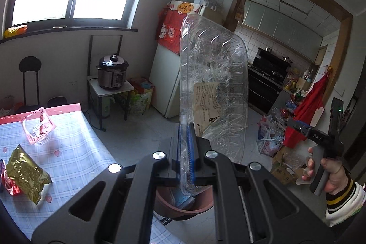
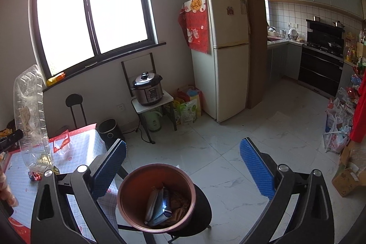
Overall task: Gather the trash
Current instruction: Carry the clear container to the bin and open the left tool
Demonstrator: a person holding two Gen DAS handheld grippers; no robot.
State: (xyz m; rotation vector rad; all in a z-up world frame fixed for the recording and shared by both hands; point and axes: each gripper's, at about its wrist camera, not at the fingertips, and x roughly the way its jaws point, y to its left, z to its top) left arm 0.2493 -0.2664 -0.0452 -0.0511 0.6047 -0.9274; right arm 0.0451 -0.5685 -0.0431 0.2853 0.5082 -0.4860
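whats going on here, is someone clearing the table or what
A person is collecting trash with a handheld gripper in each hand. The left gripper is shut on a clear plastic clamshell container, held upright above a brown bin that sits on a black stool beside the table. The right gripper is open and empty over the bin, which already holds some wrappers. A gold snack bag and a small pink-rimmed tray are left on the table.

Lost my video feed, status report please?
Left gripper shut on clear tray. Right gripper open, empty, above trash bin. Nothing blocking.
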